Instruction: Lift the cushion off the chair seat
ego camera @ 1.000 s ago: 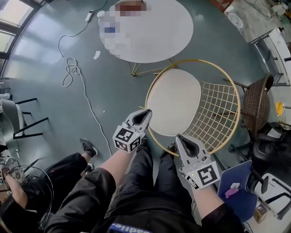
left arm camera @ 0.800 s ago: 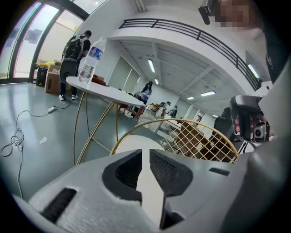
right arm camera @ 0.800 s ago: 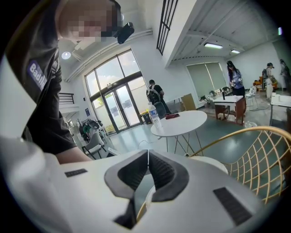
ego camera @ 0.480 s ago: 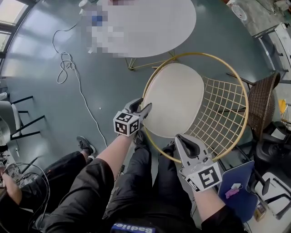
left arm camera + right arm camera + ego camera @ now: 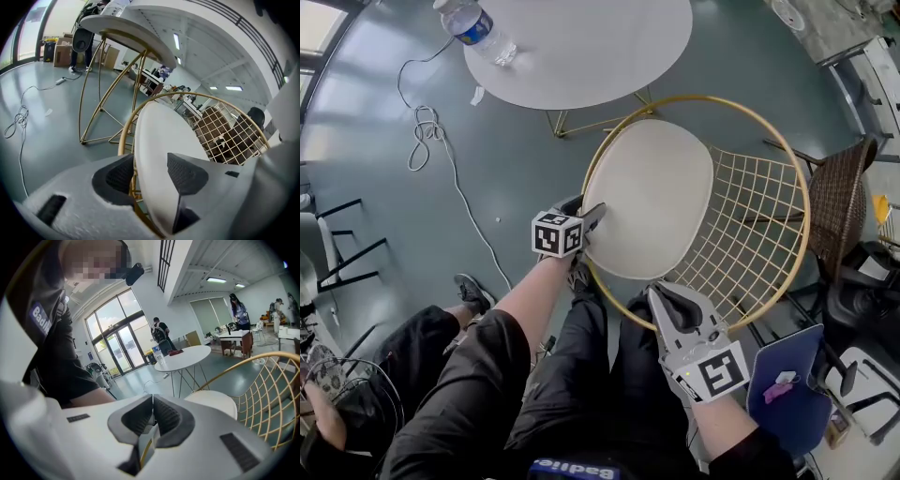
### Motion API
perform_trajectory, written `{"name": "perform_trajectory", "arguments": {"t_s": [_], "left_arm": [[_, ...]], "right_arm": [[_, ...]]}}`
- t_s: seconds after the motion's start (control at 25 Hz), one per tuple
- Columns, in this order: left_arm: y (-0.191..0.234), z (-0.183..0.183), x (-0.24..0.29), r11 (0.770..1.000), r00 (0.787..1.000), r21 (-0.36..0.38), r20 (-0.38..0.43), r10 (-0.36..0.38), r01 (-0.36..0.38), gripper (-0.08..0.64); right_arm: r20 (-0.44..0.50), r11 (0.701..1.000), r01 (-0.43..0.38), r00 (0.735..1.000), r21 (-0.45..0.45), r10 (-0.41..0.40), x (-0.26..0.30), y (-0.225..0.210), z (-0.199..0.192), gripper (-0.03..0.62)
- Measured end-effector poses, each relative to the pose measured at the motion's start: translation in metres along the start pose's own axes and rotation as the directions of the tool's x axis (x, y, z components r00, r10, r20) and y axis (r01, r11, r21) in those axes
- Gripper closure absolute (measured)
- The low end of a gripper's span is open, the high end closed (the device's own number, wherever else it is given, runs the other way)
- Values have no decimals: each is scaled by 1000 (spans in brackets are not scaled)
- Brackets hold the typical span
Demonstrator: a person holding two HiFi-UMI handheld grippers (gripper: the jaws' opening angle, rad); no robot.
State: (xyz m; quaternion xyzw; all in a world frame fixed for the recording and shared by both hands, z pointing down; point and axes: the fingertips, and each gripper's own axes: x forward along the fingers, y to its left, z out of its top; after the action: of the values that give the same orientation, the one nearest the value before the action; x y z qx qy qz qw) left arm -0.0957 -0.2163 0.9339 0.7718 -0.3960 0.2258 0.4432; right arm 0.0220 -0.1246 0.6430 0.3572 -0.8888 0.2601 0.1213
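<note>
Cream-white cushion (image 5: 652,192) lies flat on the seat of the gold wire chair (image 5: 790,169), inside its round rim. My left tool (image 5: 586,214) sits at the cushion's near-left edge with its jaws opening wide. In the left gripper view the cushion's edge and the gold rim stand between the pads (image 5: 186,172), and I see no squeeze on either. My right tool (image 5: 656,295) hangs just beside the rim's near side, jaws closed together, holding nothing.
</note>
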Motion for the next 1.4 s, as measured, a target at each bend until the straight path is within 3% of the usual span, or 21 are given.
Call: {"name": "perform_trajectory", "arguments": {"t_s": [0.2, 0.48, 0.8, 1.0, 1.24, 1.4], "left_arm": [[-18, 1, -4, 999, 999, 46, -43, -27, 29, 390], [-55, 26, -34, 996, 1000, 91, 8, -25, 25, 467], [-127, 56, -72, 985, 993, 150, 72, -97, 85, 503], [-182, 66, -90, 967, 986, 217, 66, -153, 135, 515], [-229, 78, -119, 929, 977, 321, 42, -207, 183, 520], [-254, 95, -149, 924, 969, 326, 74, -236, 200, 520]], "right_arm": [[4, 1000, 7, 1000, -7, -7, -12, 6, 6, 565], [29, 1000, 13, 1000, -25, -12, -40, 20, 31, 565], [91, 997, 49, 995, -52, -45, -82, 35, 74, 565], [118, 994, 89, 990, -63, -81, -117, 39, 94, 565], [142, 990, 127, 983, -67, -117, -142, 44, 108, 565], [163, 988, 139, 979, -70, -126, -156, 49, 118, 565]]}}
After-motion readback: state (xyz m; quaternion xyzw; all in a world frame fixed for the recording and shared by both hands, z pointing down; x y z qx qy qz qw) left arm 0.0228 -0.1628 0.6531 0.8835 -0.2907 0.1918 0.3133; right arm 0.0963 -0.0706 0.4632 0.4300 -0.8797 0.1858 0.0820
